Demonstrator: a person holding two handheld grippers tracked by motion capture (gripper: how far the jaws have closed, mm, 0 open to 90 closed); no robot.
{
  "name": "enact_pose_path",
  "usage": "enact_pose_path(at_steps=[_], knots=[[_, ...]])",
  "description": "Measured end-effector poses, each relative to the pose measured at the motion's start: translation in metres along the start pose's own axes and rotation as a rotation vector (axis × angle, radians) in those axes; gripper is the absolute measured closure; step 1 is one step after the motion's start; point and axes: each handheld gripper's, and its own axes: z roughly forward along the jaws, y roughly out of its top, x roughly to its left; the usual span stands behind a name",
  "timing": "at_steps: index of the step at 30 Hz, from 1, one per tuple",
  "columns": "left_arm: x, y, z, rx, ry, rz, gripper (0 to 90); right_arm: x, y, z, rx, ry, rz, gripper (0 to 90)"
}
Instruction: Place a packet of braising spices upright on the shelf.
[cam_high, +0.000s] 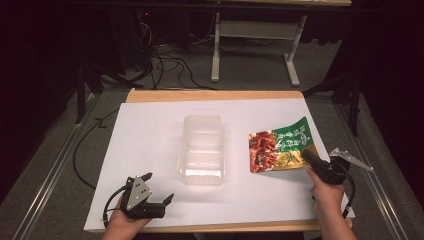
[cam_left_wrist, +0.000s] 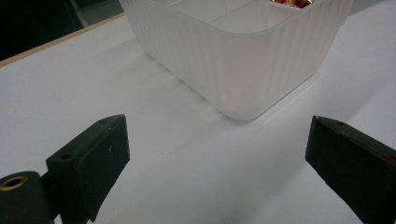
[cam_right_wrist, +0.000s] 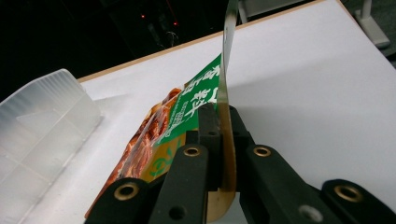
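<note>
Snack pouch (cam_high: 277, 148): green and red printed packet, pinched at its near right edge by the right gripper (cam_high: 311, 160); it lies to the right of the clear container, tilted, with its far corner raised off the sheet.
Right jaws: closed tight on the pouch's edge; in the right gripper view the pouch (cam_right_wrist: 187, 116) stands on edge between the two black jaws and runs away toward the container.
Right hand (cam_high: 326, 192): grips the tool from the near right corner of the table; a grey plate sticks out to its right.
Left jaws: spread wide with nothing between them; in the left gripper view bare white sheet lies between the two black jaws.
Left gripper (cam_high: 159, 188): low over the near left part of the sheet, aimed at the container and apart from it; left hand (cam_high: 124, 222) is cut off by the bottom edge.
Container (cam_high: 201, 148): translucent ribbed plastic tub with inner dividers, upright at mid-table; in the left gripper view its near corner (cam_left_wrist: 243, 65) fills the top.
Hard to make out: the pouch's lettering is too small to read; a sliver of red-orange shows past the tub's far rim in the left gripper view.
Surface: white sheet (cam_high: 150, 130) over a wood-edged table.
Room: dark, with cables (cam_high: 170, 62) on the grey floor and a white table frame (cam_high: 255, 35) behind.
</note>
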Motion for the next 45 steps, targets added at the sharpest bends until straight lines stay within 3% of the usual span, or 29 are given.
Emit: enact_pose_path(at_steps=[4, 11, 21, 24, 33, 42, 45], knots=[[0.0, 0.0, 0.0, -0.002, 0.002, -0.003, 6.7, 0.004, 0.006, -0.001, -0.021, 0.02, -0.028, 90.0], [-0.001, 0.0, -0.001, -0.007, 0.005, -0.011, 6.7, 0.032, 0.027, -0.014, -0.108, 0.078, -0.152, 90.0], [0.003, 0.0, -0.004, -0.033, 0.022, -0.032, 6.7, 0.063, 0.046, -0.015, -0.172, 0.122, -0.29, 90.0], [0.003, 0.0, -0.004, -0.034, 0.023, -0.033, 6.7, 0.07, 0.052, -0.017, -0.187, 0.116, -0.34, 90.0], [0.003, -0.001, -0.006, -0.035, 0.024, -0.029, 6.7, 0.072, 0.06, -0.024, -0.218, 0.114, -0.424, 90.0], [0.002, -0.001, -0.007, -0.033, 0.029, -0.026, 6.7, 0.073, 0.064, -0.036, -0.239, 0.065, -0.519, 90.0], [0.0, 0.0, -0.006, -0.032, 0.028, -0.02, 6.7, 0.074, 0.066, -0.039, -0.253, 0.074, -0.525, 90.0]])
